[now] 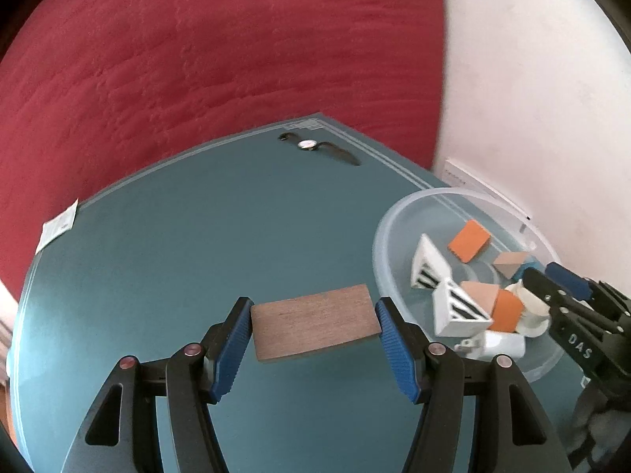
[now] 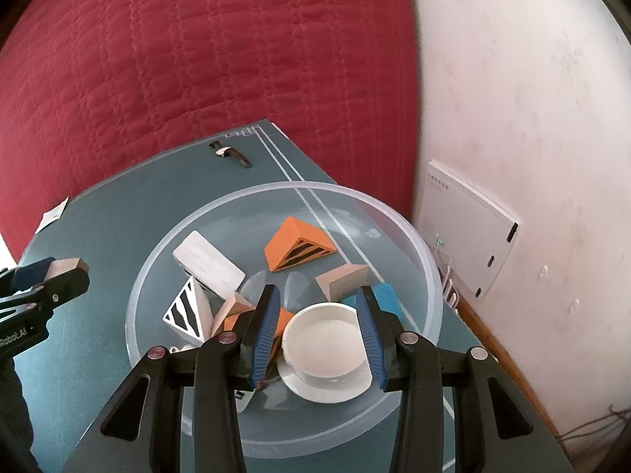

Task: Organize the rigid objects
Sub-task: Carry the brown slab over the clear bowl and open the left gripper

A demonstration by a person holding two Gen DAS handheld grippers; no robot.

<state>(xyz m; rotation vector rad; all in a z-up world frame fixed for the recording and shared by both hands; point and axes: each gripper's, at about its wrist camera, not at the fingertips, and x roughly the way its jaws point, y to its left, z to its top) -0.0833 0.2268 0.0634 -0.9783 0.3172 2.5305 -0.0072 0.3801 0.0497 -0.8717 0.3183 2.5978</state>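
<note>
My left gripper [image 1: 315, 325] is shut on a flat brown wooden block [image 1: 315, 327], pads on its two short ends, above the teal table [image 1: 197, 236]. In the right wrist view this gripper [image 2: 59, 276] shows at the left, outside the bowl, with the block's end [image 2: 67, 265] visible. A clear plastic bowl [image 2: 276, 187] holds an orange striped wedge [image 2: 295, 248], a white block [image 2: 209, 264], a white striped wedge [image 2: 185, 311], a tan block [image 2: 343, 280] and a blue block [image 2: 384, 293]. My right gripper [image 2: 318, 293] is inside the bowl, its pads against a white round cup [image 2: 323, 341].
A wristwatch [image 1: 307, 144] lies near the table's far edge. A paper slip [image 1: 59, 228] sits at the left edge. A red quilt [image 2: 197, 59] lies beyond the table. On the right are a white wall and a white box [image 2: 465, 232]. The bowl [image 1: 394, 220] is right of the wooden block.
</note>
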